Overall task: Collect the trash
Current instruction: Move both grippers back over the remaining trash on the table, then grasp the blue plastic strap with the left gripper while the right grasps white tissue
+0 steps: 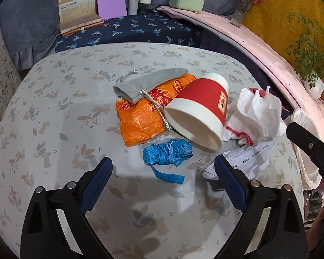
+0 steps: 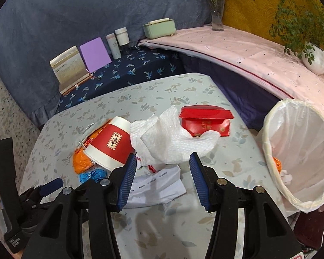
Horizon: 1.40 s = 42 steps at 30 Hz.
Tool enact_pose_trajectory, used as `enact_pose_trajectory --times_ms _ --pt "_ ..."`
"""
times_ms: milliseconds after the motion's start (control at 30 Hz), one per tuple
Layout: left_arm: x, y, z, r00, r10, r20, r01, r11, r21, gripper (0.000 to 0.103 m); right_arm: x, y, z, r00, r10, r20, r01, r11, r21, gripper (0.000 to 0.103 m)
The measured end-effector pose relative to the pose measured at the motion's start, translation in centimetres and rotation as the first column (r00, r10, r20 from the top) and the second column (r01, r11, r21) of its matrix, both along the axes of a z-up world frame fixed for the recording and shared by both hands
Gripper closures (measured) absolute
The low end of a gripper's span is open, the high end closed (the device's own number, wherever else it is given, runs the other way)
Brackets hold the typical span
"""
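Both claws are hanging apart and empty, the left claw (image 1: 163, 173) nearing the blue tape measure (image 1: 167, 153), the right claw (image 2: 163, 172) nearing the crumpled tissue (image 2: 172, 138), beside the lined bin (image 2: 300, 151) tipped open for drops.

We hold our left gripper (image 1: 163, 168) tilted down over the table (image 1: 54, 129), jaws spread wide and empty. Our right gripper (image 2: 163, 164) angles down over the same table, jaws parted, nothing between its pads.

Large red characters on orange bag (image 1: 140, 116)
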<state>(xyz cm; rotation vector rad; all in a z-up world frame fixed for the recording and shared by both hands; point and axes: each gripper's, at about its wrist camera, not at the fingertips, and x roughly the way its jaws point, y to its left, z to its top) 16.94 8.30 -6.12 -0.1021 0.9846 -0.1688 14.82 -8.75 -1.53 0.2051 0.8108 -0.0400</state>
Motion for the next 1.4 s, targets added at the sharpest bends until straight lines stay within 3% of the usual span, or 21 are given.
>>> enact_pose_trajectory --times_ms 100,233,400,467,533,767,1067,1400 --pt "0.6 -0.1 -0.8 1.000 -0.007 -0.025 0.007 1.000 -0.010 0.017 1.1 0.3 -0.6 1.000 0.004 -0.014 -0.003 1.000 0.004 0.054" --pt "1.1 -0.2 -1.5 0.999 -0.017 -0.050 0.016 0.999 -0.029 0.032 2.3 0.6 -1.4 0.999 0.009 -0.032 -0.009 1.000 0.006 0.062" --pt "1.3 -0.1 -1.8 0.998 -0.019 -0.055 0.017 0.999 -0.040 0.053 2.9 0.7 -2.4 0.998 0.017 -0.057 -0.016 1.000 0.016 0.087" --pt "1.4 0.0 -1.8 0.998 -0.020 -0.058 0.017 0.999 -0.043 0.070 2.8 0.7 -2.6 0.998 0.019 -0.061 -0.018 1.000 0.019 0.094" --pt "1.4 0.0 -1.7 0.998 -0.024 -0.063 0.021 0.998 -0.053 0.075 2.5 0.4 -2.6 0.998 0.020 -0.056 -0.019 1.000 0.022 0.098" --pt "0.5 0.0 -1.0 0.998 -0.021 -0.052 0.018 0.998 -0.056 0.086 1.2 -0.4 0.5 1.000 0.003 0.021 -0.004 1.000 0.030 0.100" --pt "-1.6 -0.4 1.6 0.999 -0.036 0.002 0.036 0.997 -0.069 0.087 -1.2 -2.1 5.9 0.990 -0.031 0.136 0.026 0.999 0.042 0.100" --pt "-3.4 -2.5 5.3 0.994 -0.079 0.075 0.084 0.994 -0.070 0.087 -4.0 -4.6 9.1 0.975 -0.082 0.205 0.076 0.996 0.035 0.100"
